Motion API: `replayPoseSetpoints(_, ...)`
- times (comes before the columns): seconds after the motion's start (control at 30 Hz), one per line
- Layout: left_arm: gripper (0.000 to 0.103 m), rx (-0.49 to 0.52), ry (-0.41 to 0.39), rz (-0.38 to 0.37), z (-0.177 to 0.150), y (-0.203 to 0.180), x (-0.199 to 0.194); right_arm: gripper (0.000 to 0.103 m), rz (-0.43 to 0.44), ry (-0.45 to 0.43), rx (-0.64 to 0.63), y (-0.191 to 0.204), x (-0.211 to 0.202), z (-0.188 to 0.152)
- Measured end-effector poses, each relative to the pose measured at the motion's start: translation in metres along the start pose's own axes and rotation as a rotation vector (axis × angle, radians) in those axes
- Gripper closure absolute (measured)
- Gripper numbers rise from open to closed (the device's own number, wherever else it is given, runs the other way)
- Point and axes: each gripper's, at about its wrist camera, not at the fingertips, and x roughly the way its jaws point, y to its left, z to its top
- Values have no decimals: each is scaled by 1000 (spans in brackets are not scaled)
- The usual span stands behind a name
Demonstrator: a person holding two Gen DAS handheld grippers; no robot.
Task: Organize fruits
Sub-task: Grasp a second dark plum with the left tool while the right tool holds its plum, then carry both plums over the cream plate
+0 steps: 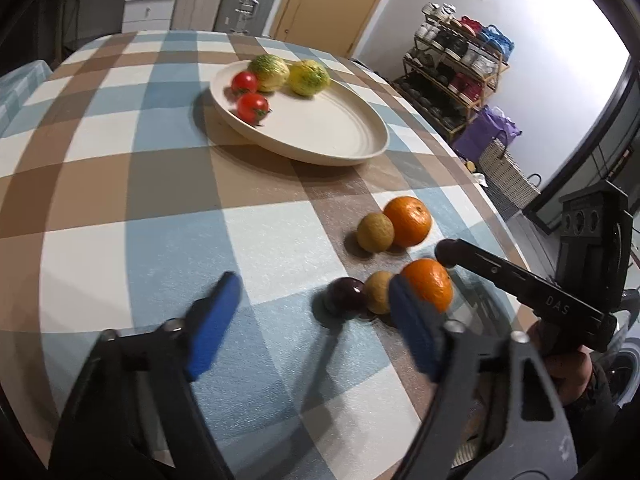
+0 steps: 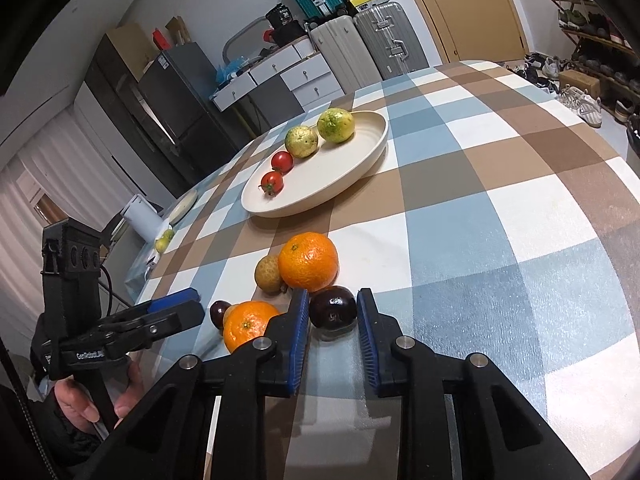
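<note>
the right tool pinches a dark plum at lower centre on the desk, so lift straight up toward the plate while the left tool stays open and empty.

Both handheld tools share one build: black angular frames with triangular cut-outs, silver round screw heads at the joints, and ribbed blue pads on the fingers. The left gripper carries white lettering on its side; the right gripper reads "DAS". A dark sleeve covers the wrist below the left handle.
</note>
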Motion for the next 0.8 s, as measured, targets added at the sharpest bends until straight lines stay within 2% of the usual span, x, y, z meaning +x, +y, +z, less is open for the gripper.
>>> replayPoseSetpoints(0.03, 44, 3, 2, -12, 0, -1, 0, 78, 1, 0, 0, 0, 0, 0)
replayPoseSetpoints(0.23, 73, 24, 40, -81, -2, -6, 5, 78, 7, -1, 1, -1, 0, -1)
replayPoseSetpoints(0.37, 82, 31, 39, -89, -3, -7, 4, 78, 8, -1, 2, -1, 0, -1)
replayPoseSetpoints(0.8, 83, 14, 4, -103, 4, 2, -6, 78, 5, -7, -4, 0, -2, 0)
